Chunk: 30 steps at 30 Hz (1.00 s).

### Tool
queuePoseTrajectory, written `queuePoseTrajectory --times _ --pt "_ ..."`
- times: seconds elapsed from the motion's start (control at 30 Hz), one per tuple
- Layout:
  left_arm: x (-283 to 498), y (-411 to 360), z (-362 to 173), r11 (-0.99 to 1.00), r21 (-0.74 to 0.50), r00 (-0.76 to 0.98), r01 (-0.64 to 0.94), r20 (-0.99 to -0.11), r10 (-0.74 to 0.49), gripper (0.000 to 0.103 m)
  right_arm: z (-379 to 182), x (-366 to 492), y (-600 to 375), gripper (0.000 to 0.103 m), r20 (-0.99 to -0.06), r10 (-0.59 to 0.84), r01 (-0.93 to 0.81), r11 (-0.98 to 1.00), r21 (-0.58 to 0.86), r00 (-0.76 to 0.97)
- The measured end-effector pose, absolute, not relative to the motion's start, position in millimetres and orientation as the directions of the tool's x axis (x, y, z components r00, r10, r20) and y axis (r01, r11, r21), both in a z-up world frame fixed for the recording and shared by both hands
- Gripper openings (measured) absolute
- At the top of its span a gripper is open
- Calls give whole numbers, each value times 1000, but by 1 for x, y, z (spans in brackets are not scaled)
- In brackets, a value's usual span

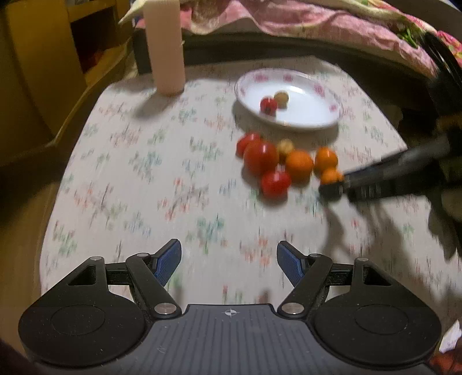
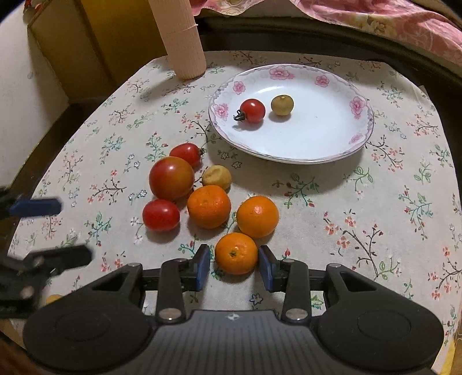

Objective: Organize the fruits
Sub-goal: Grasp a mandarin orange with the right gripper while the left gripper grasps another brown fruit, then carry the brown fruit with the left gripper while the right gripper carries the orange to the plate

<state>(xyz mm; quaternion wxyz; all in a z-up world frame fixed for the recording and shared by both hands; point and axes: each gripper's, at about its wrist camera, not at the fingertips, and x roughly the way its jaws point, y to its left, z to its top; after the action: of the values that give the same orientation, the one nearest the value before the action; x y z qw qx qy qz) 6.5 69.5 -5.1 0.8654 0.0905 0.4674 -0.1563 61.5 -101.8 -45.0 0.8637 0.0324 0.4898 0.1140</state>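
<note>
A flowered white plate (image 2: 340, 144) holds a cherry tomato (image 2: 252, 110) and a small yellow-brown fruit (image 2: 282, 105). In front of it on the cloth lie a big tomato (image 2: 171, 178), two small tomatoes (image 2: 160, 215), a wrinkled yellow fruit (image 2: 216, 176) and three oranges. My right gripper (image 2: 234, 264) is shut on the nearest small orange (image 2: 236, 253), which rests on the cloth with a blue pad at each side. My left gripper (image 1: 229, 266) hangs open over bare cloth, well short of the fruit, with nothing between its fingers. In the left wrist view, the right gripper (image 1: 335, 184) reaches in from the right.
A tall ribbed pink cylinder (image 2: 180, 37) stands at the table's far left corner. Pink flowered bedding (image 2: 389, 20) lies behind the table. A yellow cabinet (image 1: 43, 72) stands to the left. The left gripper (image 2: 73, 230) shows at the right wrist view's left edge.
</note>
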Motion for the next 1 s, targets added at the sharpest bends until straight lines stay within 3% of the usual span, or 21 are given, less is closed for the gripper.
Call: queuePoseTrajectory --times 0.17,0.37,0.43,0.63,0.8,1.0 --pt "-19 67 -13 910 52 489 412 -855 -172 77 -44 54 -103 34 -838 219 -176 973 149 500" --pt "-30 62 -28 882 87 459 463 -875 -155 60 -41 49 -100 33 -836 218 -186 972 141 503" --pt "-31 64 -31 884 81 449 460 -880 -153 48 -39 47 -101 33 -833 220 -183 972 145 507" --pt "-35 68 -34 892 106 448 440 -886 -116 35 -39 43 -101 33 -836 236 -189 969 161 495" --pt "-38 65 -39 892 116 434 437 -896 -96 40 -37 40 -100 33 -836 242 -200 966 163 492" --pt "-32 61 -39 897 133 445 423 -892 -78 35 -29 37 -103 33 -821 255 -205 964 171 511"
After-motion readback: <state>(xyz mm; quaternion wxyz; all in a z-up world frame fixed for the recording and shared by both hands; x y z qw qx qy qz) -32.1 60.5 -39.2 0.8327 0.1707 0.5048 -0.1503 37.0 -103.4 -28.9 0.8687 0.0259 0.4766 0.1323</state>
